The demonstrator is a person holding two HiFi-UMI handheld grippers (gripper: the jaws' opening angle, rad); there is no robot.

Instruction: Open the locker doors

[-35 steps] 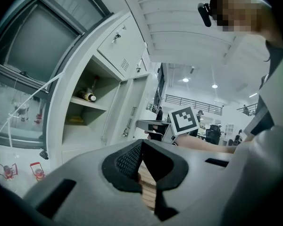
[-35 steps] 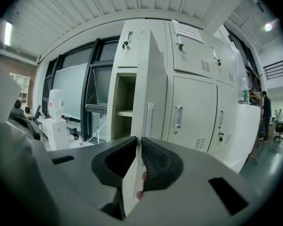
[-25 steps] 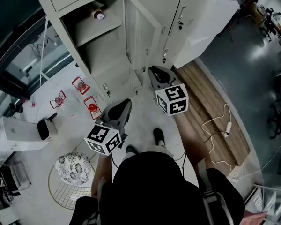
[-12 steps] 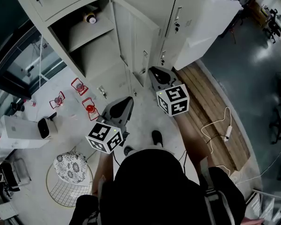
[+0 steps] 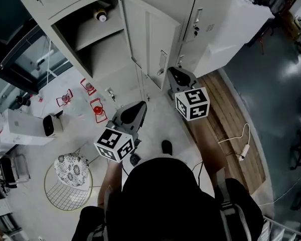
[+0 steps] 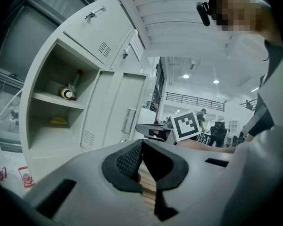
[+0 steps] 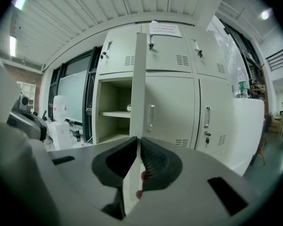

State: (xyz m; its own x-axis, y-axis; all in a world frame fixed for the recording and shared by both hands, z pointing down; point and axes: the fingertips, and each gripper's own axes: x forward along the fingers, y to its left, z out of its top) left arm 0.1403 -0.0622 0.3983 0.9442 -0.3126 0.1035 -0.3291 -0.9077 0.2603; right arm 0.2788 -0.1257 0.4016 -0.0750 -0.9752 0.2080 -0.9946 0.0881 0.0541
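The grey locker door [image 5: 153,36] stands partly open, hinged at the left of its compartment [image 5: 93,44], where a bottle [image 5: 101,16] lies on the upper shelf. My right gripper [image 5: 172,71] is at the door's free edge, just below its handle. In the right gripper view the door [image 7: 139,79] shows edge-on and runs down between the right gripper's [image 7: 138,139] pads, which have just been closing on it. My left gripper [image 5: 138,105] hangs lower and to the left, shut, with nothing in it [image 6: 142,144]. It faces the open compartment [image 6: 54,126].
Closed lockers [image 7: 212,112] stand to the right of the open one. On the floor lie red wire stands [image 5: 98,109], a round wire stool with a patterned cushion [image 5: 70,170], a white device [image 5: 20,127], a wooden platform [image 5: 226,109] and a cable [image 5: 236,139].
The locker door has swung further open, its free edge coming toward me and to the right, and my right gripper has moved with it. The left gripper has shifted a little.
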